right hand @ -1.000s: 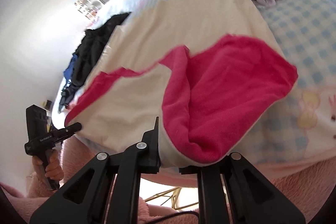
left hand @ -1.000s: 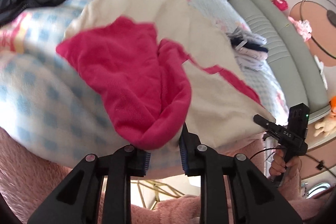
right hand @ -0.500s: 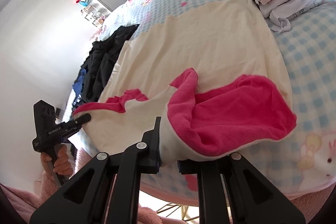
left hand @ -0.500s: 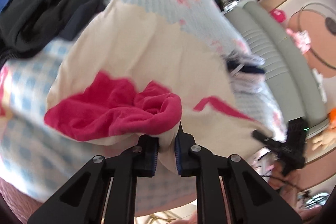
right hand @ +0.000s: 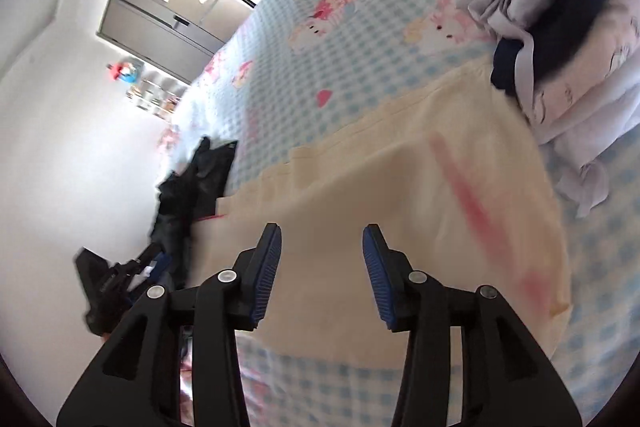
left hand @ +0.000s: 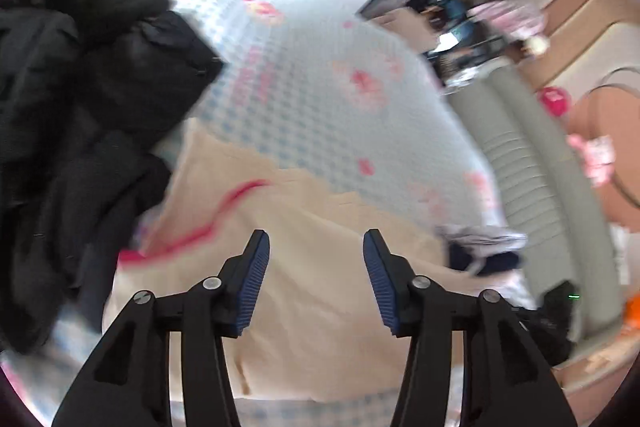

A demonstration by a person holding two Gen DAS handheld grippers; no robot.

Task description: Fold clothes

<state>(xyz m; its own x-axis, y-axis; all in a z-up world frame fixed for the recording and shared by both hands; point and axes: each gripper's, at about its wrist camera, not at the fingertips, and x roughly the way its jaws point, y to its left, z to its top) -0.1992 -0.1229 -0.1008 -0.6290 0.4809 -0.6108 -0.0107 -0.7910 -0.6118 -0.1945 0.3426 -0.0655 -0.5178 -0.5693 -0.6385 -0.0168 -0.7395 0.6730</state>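
The cream garment [left hand: 320, 307] is soft matt cloth with pink trim. The bed sheet [right hand: 340, 67] is printed checked cotton-like cloth, matt. The dark clothes pile [left hand: 80, 107] is matt black fabric. Each gripper, left gripper [left hand: 316, 283] and right gripper [right hand: 322, 275], is matt black plastic with ribbed blue pads and bright metal screws.

Blue-checked bed [right hand: 320, 75], cream garment [right hand: 380, 207] spread flat, black clothes heap [left hand: 80, 107], folded stack [right hand: 568, 39]
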